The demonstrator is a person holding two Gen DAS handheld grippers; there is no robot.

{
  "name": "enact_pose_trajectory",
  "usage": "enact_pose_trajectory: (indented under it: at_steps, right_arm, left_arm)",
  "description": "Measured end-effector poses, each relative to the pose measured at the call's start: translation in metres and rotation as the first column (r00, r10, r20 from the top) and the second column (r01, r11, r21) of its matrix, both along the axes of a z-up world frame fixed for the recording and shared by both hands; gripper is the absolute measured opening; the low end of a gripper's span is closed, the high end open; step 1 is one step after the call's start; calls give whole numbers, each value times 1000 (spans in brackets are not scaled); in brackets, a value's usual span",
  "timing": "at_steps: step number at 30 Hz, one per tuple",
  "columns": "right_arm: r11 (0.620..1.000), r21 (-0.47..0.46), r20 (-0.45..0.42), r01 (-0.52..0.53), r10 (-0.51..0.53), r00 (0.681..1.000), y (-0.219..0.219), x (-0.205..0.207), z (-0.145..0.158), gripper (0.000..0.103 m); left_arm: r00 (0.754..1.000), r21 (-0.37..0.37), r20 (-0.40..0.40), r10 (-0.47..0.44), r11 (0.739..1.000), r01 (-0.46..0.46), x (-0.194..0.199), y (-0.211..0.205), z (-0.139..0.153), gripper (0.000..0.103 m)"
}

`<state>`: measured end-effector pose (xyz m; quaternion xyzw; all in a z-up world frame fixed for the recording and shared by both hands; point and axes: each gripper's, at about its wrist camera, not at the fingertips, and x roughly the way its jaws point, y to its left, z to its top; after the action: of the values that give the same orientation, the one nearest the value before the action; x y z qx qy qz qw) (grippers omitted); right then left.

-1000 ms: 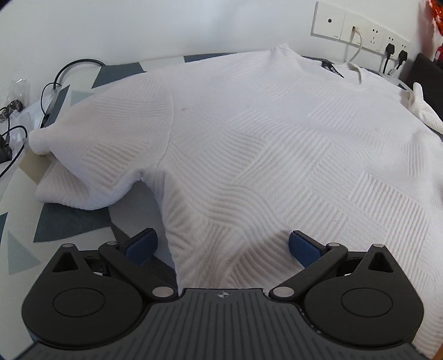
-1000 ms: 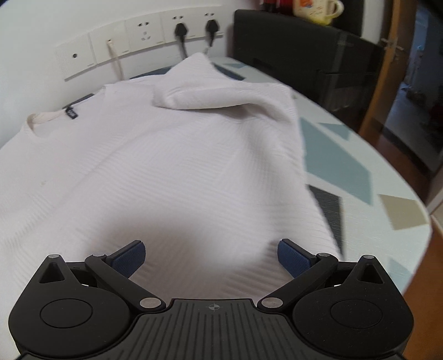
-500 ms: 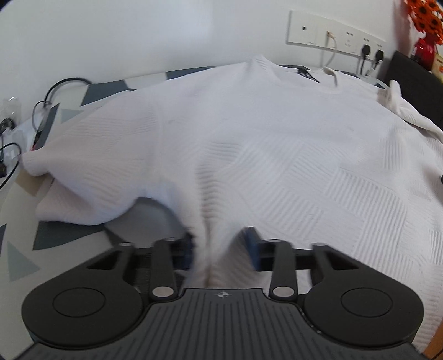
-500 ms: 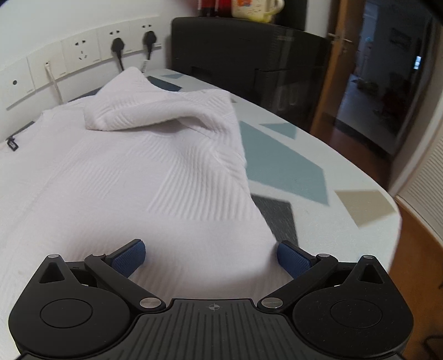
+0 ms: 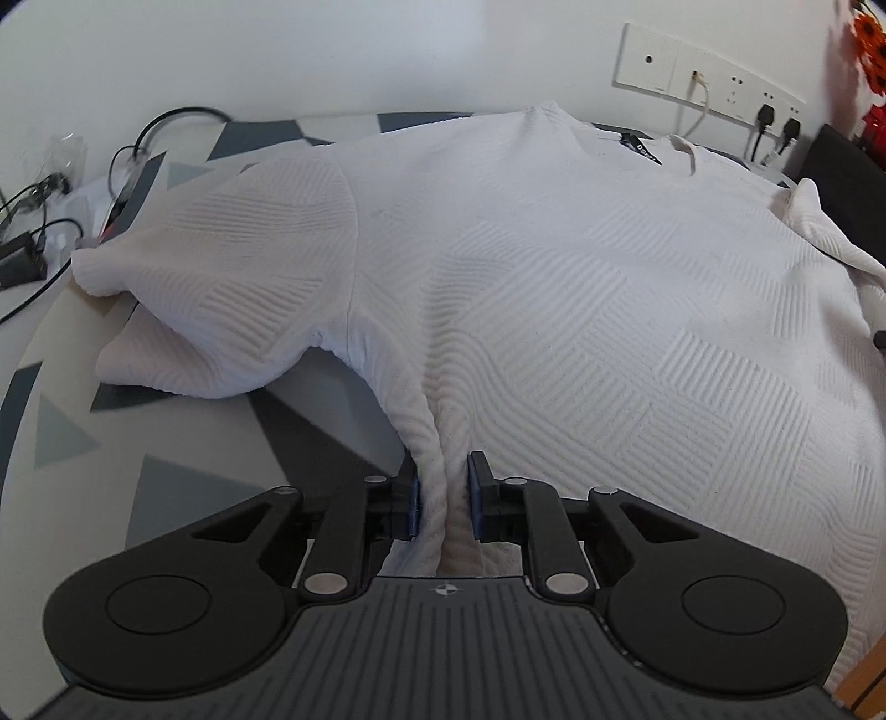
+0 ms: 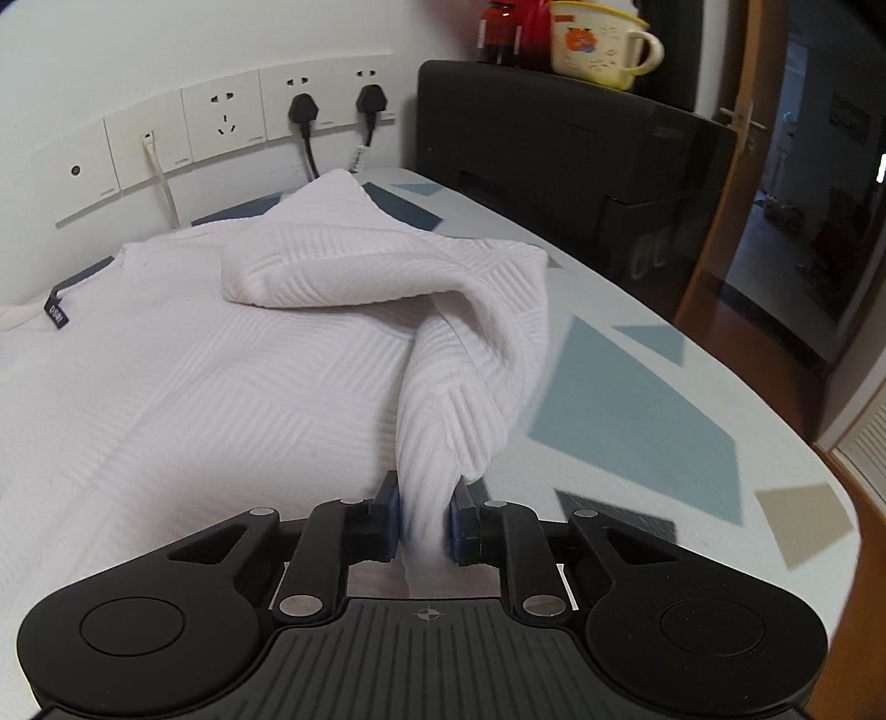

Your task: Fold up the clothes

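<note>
**Left wrist + right wrist: both grippers clamped on the sweater hem**

Left wrist view: my left gripper (image 5: 443, 501) sits low over the table, pointing at the wall. Its blue pads (image 5: 412, 507) are pinched in on a bunched ridge of the white sweater (image 5: 581, 310) at the near hem, left side seam. Fabric rises in a narrow fold between the fingers.

Right wrist view: my right gripper (image 6: 423, 523) is clamped the same way on the sweater's (image 6: 183, 387) opposite hem corner. Cloth there is pulled up into a twisted cone off the table, blurred at the right edge.

Sweater: white knit, raised basket-weave rib blocks. Lies flat on the table, collar toward the wall, black neck label (image 6: 55, 315) showing. Left sleeve (image 5: 221, 299) is doubled under itself, cuff end near the cables. Right sleeve (image 6: 354, 260) is folded back across the shoulder.

Surface: round white table (image 6: 692, 399) with grey, blue and tan geometric shapes. Black cables (image 5: 33, 221) lie at its far left. Wall behind carries a row of white sockets (image 6: 221, 133), two black plugs in. Black appliance (image 6: 565, 138) sits right of the sockets with a cream mug (image 6: 598, 41) on top. Open doorway (image 6: 803, 194) at far right, wood floor below.
</note>
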<state>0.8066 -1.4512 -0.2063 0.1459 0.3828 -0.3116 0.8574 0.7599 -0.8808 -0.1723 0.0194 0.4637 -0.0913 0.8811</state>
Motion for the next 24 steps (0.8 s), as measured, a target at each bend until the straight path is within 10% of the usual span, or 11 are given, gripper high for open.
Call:
enact_pose_trajectory:
  at_steps: [12,15,20,24]
  right_arm:
    - [999,24,-1,-24,25,1000,-14,19,2,18]
    - [1000,-22,-63,12,-13,998,-13,17,17,30]
    - [994,-59,86,-93,98,991,8,22,87,50]
    - [988,-37,206,-149,154,967,34,31,133,75]
  left_arm:
    - [999,0,-30,38,999,-38,19,-8,3,26]
    - [998,-33,-50,39,999,-41,23,-4,5,36]
    - [993,-101,-23,112,988,-113,22,19,17,65]
    - [987,-233,-19,161,959,-161,12,48,30,65]
